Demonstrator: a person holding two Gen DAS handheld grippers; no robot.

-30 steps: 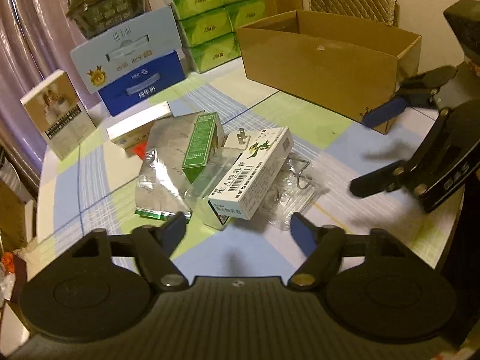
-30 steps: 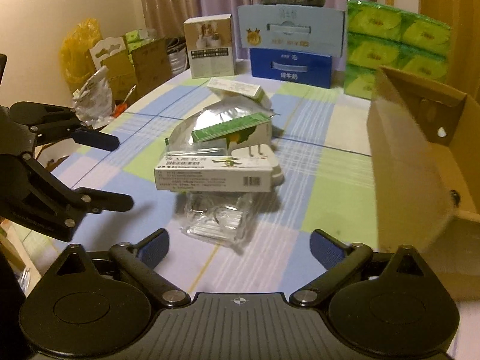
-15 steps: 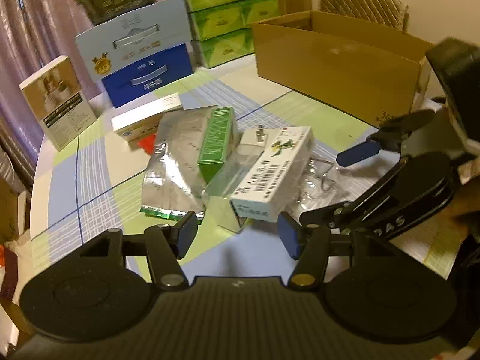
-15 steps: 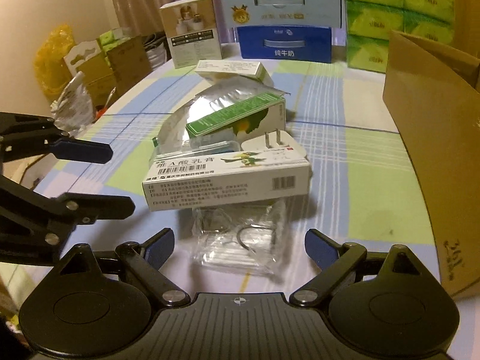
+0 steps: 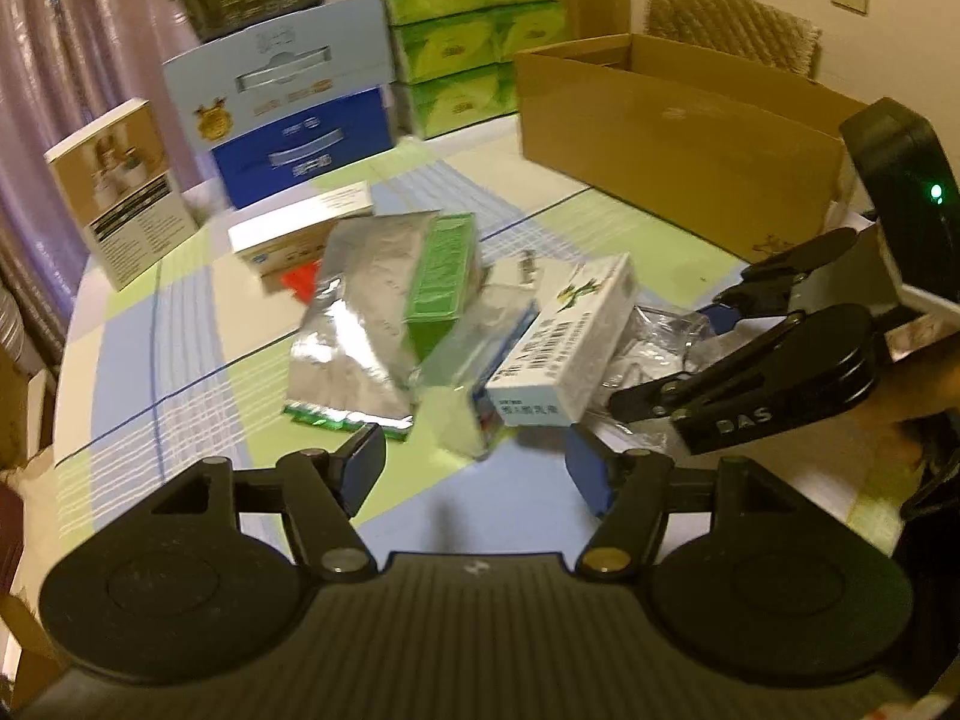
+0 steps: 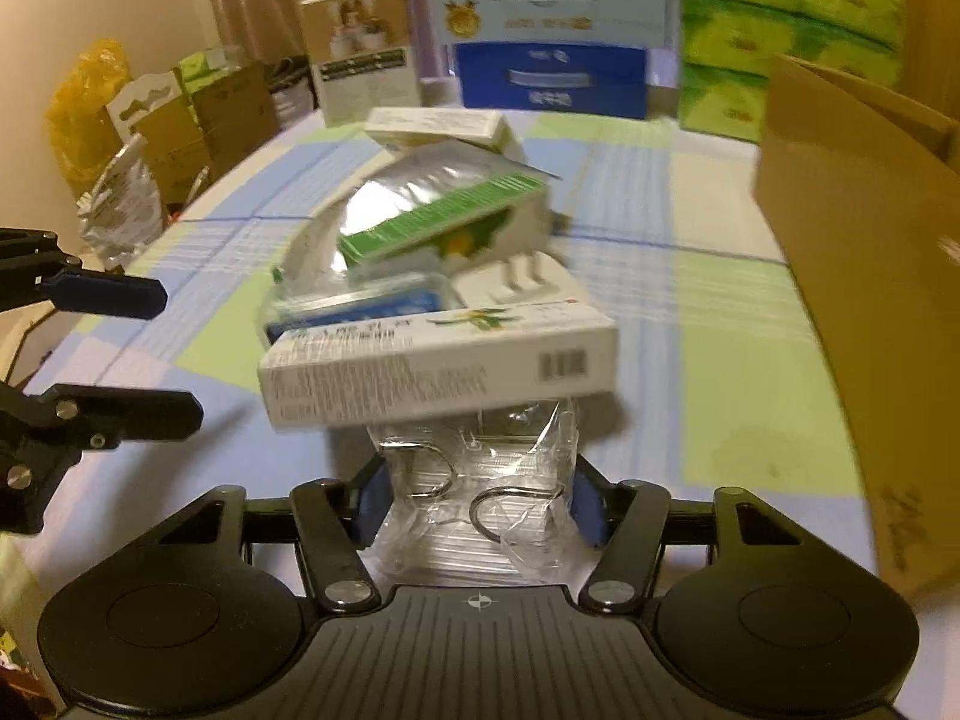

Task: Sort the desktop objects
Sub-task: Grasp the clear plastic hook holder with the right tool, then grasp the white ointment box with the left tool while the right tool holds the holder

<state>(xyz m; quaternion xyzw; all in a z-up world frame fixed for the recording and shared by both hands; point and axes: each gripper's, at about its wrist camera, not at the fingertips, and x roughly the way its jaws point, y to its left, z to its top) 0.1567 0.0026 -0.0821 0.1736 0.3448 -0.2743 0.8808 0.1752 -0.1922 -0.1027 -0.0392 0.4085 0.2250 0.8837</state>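
Observation:
A pile lies mid-table: a white barcoded box [image 5: 564,348] [image 6: 444,372], a green box [image 5: 441,282] [image 6: 444,222], a silver foil pouch [image 5: 354,324] and a clear plastic packet with metal hooks [image 6: 480,498] [image 5: 660,330]. My right gripper [image 6: 479,503] [image 5: 672,354] has narrowed around the packet, and its pads touch the packet's two sides. The white box overhangs the packet's far end. My left gripper [image 5: 477,471] [image 6: 180,357] hovers open just short of the pile's near edge, holding nothing.
An open cardboard box [image 5: 672,144] [image 6: 864,252] stands to the right of the pile. A flat white box [image 5: 300,228], a blue-and-white carton [image 5: 288,114], green tissue packs [image 5: 474,48] and a photo box [image 5: 120,192] line the table's far side.
My right gripper moved forward and low, and its fingers closed in onto the clear packet. My left gripper edged closer to the pile and stayed open.

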